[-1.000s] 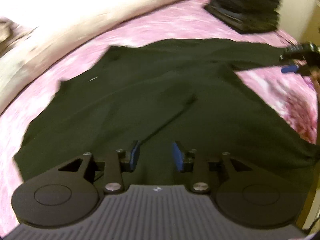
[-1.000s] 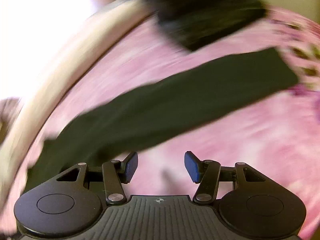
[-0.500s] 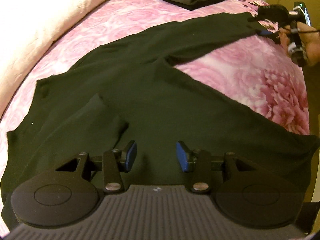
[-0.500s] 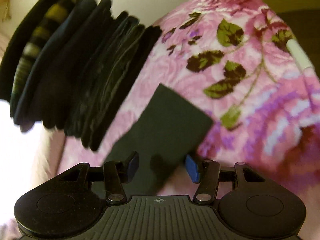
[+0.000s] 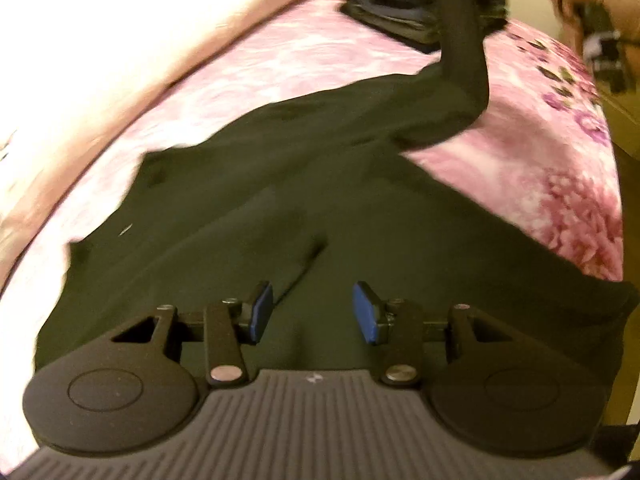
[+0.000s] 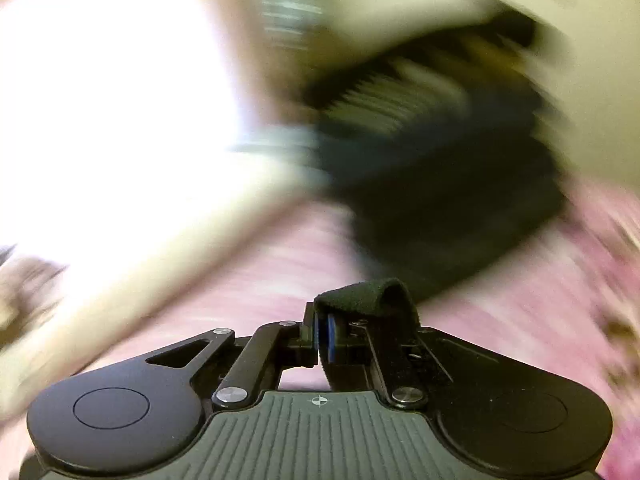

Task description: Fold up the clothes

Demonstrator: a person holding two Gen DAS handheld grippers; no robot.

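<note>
Home bedroom. Bed (image 5: 552, 184) covered with a pink floral bedspread, a cream pillow or bolster (image 5: 132, 52) running along its far side, plain pale wall behind. Stack of folded dark clothes (image 5: 392, 8) sits at the far end of the bed, with a dark long-sleeved garment (image 5: 320, 208) spread across the bedspread.

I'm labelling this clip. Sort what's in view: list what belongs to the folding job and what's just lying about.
In the job:
- dark garment
- its sleeve, lifted
- right gripper, shut on the sleeve
- left gripper, open above the garment

Lying about:
- stack of folded clothes
- floral bedspread
- cream bedding
</note>
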